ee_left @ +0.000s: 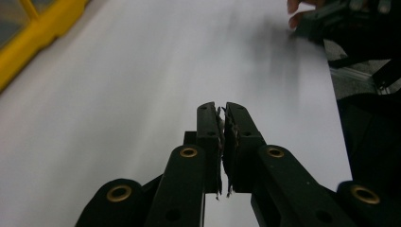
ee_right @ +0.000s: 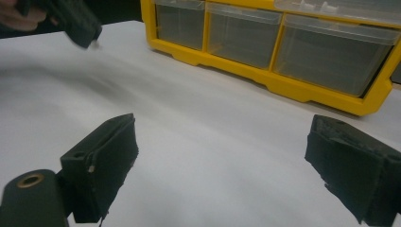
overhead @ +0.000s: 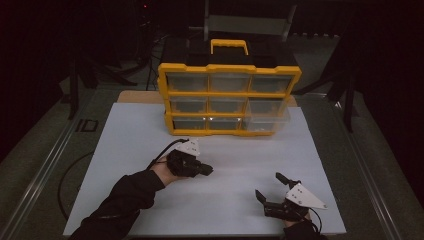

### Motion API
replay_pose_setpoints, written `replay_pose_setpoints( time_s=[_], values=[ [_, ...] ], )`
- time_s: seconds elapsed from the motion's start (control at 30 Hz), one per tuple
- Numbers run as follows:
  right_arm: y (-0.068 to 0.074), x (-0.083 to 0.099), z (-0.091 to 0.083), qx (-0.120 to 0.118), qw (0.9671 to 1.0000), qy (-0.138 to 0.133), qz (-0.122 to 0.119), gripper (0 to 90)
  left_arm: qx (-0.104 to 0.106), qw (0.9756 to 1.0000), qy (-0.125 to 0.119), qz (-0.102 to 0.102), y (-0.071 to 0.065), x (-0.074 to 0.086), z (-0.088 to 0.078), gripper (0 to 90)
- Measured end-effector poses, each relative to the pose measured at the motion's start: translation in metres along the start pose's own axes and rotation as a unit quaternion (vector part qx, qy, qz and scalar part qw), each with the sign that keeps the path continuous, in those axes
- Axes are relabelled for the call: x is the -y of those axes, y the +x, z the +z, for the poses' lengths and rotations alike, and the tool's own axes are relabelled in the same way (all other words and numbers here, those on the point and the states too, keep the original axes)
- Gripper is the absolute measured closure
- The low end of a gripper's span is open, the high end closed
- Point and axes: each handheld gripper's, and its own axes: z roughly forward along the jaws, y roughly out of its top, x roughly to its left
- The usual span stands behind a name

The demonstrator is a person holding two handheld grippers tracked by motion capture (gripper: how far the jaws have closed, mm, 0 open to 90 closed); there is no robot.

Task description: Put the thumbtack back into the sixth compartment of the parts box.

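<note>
Your left claw [overhead: 207,170] sits near the middle of the white bench [overhead: 125,150], pointing toward your right side; in the left gripper view its jaws are pressed together with nothing between them — empty and fully closed. Your left hand [overhead: 167,172] wraps the claw body, dark sleeve [overhead: 122,197] coming in from the bottom edge, cable looping off behind. Your right claw [overhead: 270,186] rests near the front right of the bench, grey three-cornered plate [overhead: 305,197] on top; its jaws stand wide apart, and the right gripper view shows bare white bench between the two pads [ee_right: 106,161] — nothing held. The yellow organizer [overhead: 230,97] stands upright at the far side of the bench, handle [overhead: 229,46] at the top, clear drawers [overhead: 222,104] in three rows facing you. It is well apart from both claws; the left one is the nearer. In the right gripper view the organizer's bottom row lies ahead of the open jaws, with the left claw blurred at the upper left corner. Neither claw touches the organizer.
</note>
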Motion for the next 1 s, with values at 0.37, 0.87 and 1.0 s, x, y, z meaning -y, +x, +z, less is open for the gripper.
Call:
replay_pose_setpoints(
  time_s=[0.37, 0.87, 1.0],
  values=[
    [-0.001, 0.000, 0.000, -0.001, 1.0000, 0.000, 0.001, 9.7, -0.007, 0.9996, -0.019, 0.021, 0.006, -0.047, -0.009, 86.3],
    [0.000, 0.000, -0.001, -0.001, 1.0000, -0.001, -0.001, 9.7, -0.011, 0.9979, -0.060, 0.022, 0.013, -0.094, -0.020, 86.3],
    [0.000, -0.001, 0.000, -0.001, 1.0000, -0.002, -0.002, 9.7, -0.009, 0.9972, -0.071, 0.021, 0.016, -0.104, -0.022, 86.3]
  ],
)
